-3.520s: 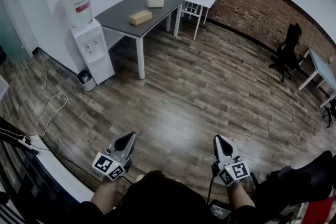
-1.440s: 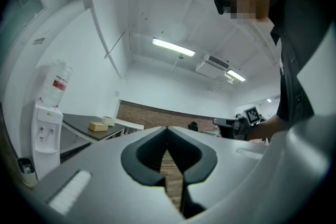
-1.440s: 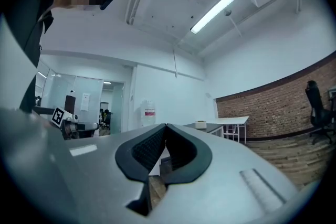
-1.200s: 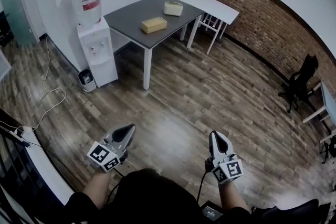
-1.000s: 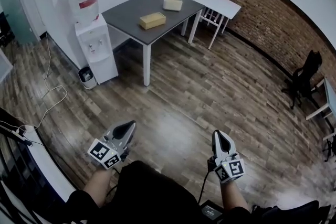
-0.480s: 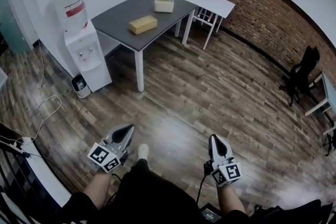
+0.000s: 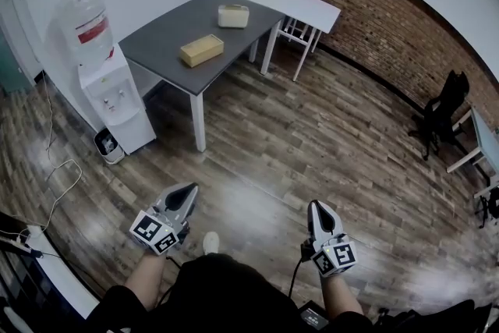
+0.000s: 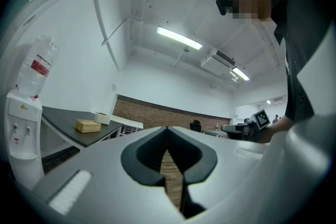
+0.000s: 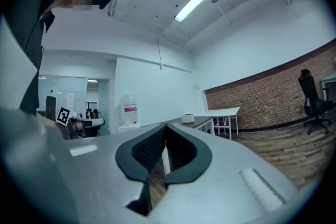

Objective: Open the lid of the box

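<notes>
The left gripper (image 7: 186, 191) and the right gripper (image 7: 318, 207) are clenched on nothing, well apart from the dark tabletop (image 7: 160, 33). On it sit a tan box (image 7: 202, 50) and a white box (image 7: 233, 15). Both lids are down and the contents hidden.

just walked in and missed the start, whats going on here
A person stands on the wooden floor holding a left gripper and a right gripper, both shut and empty. Ahead, well out of reach, a grey table carries a tan box and a pale box, both closed. Neither has been touched, so the lid-opening has not begun.
</notes>
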`<move>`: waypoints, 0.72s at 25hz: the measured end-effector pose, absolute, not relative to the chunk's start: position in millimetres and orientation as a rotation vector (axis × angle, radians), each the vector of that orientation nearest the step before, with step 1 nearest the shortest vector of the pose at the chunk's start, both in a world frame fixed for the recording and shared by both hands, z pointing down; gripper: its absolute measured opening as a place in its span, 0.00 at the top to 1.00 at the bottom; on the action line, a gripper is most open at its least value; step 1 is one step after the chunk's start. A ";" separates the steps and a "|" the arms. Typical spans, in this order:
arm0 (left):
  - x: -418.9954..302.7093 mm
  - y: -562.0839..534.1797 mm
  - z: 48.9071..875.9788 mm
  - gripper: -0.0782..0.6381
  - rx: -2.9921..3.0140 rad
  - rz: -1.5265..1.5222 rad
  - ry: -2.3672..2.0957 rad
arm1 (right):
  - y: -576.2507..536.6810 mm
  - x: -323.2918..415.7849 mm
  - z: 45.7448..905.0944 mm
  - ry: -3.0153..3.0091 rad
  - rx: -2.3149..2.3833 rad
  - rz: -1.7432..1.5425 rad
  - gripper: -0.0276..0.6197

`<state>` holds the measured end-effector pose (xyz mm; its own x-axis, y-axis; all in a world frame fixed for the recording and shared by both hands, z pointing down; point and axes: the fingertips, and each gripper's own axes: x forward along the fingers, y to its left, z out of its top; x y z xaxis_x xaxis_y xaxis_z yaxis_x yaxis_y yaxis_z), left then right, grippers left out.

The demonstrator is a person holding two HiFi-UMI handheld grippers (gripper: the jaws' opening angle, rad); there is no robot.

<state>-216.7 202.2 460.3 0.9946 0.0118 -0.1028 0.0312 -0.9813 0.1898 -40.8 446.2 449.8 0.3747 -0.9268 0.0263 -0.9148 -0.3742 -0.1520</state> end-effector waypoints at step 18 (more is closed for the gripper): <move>-181.6 91.8 471.4 0.89 2.938 -0.123 0.095 | 325.6 -8.5 446.2 1.688 -2.532 -0.171 0.95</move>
